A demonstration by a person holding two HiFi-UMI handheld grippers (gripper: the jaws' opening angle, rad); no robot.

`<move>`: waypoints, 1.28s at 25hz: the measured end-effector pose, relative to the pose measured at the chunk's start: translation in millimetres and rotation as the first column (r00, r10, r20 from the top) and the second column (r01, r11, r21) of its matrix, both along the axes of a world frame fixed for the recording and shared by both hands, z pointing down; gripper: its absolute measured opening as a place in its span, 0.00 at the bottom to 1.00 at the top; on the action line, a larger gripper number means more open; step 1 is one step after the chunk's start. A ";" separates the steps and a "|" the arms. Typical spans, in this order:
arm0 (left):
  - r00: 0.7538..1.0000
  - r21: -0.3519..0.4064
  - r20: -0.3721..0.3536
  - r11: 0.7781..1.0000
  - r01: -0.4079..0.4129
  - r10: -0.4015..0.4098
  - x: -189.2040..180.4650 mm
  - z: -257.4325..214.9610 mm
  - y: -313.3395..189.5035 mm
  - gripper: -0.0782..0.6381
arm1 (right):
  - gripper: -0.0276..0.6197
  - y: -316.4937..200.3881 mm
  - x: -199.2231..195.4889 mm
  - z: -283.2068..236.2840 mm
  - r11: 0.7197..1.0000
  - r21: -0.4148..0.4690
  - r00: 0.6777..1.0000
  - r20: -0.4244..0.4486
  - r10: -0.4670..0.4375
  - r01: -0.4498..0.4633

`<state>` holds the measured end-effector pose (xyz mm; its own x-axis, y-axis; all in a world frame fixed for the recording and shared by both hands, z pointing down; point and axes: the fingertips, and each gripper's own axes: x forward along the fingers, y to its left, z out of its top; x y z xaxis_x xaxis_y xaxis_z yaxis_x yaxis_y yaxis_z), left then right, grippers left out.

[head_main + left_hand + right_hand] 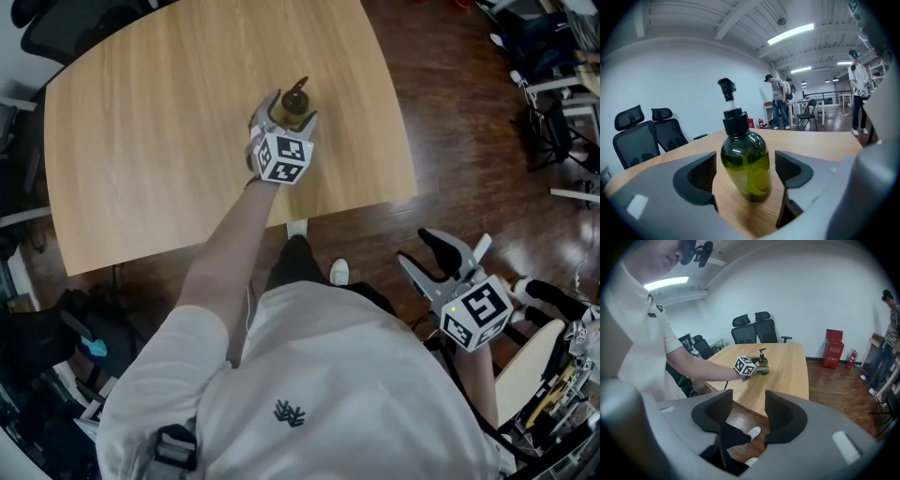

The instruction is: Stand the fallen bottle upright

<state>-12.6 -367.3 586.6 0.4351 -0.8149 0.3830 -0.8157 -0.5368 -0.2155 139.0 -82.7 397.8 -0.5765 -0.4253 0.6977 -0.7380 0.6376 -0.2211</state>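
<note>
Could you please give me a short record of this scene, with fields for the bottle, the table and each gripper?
bottle: green pump bottle, upright on the table
table: light wood
left gripper: jaws apart, one either side of the bottle, a slim gap each side
right gripper: jaws apart, nothing between them, off the table above the floor
task state: bottle already stands

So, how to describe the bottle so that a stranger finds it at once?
Look at the light wooden table. On it stands one round, dark green bottle with a black pump top, upright between the open jaws of the left hand-held gripper. Nothing else stands there.
</note>
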 end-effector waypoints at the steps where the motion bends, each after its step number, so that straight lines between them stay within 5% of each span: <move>1: 1.000 0.004 0.020 1.000 0.007 -0.007 -3.9 -2.7 1.5 0.66 | 0.38 3.3 4.0 -0.4 1.000 0.010 1.000 0.003 0.001 -0.001; 8: 0.997 0.016 0.029 0.997 0.072 -0.072 -52.3 -55.2 85.6 0.65 | 0.38 35.4 32.3 -4.7 0.993 0.115 0.998 0.062 -0.025 0.018; 13: 0.994 -0.133 -0.099 0.991 0.023 -0.037 -50.5 -113.1 207.5 0.61 | 0.38 70.0 49.6 1.4 0.988 0.139 0.990 0.112 -0.088 0.072; 16: 0.978 -0.160 -0.205 0.987 -0.005 -0.028 -45.2 -144.7 269.4 0.61 | 0.38 86.1 45.7 -2.1 0.979 0.168 0.983 0.125 -0.137 0.115; 23: 0.941 -0.160 -0.327 0.977 -0.144 0.085 -29.0 -176.6 347.1 0.61 | 0.38 115.4 25.7 -6.1 0.969 0.236 0.987 0.117 -0.107 0.077; 27: 0.894 -0.130 -0.411 0.960 -0.249 0.177 -32.7 -194.0 386.4 0.61 | 0.38 150.5 -3.2 -10.7 0.967 0.255 0.990 0.137 -0.023 -0.013; 32: 0.877 -0.102 -0.408 0.942 -0.319 0.252 -33.3 -216.8 433.9 0.61 | 0.38 200.4 -24.1 -11.9 0.977 0.211 0.993 0.116 0.007 -0.032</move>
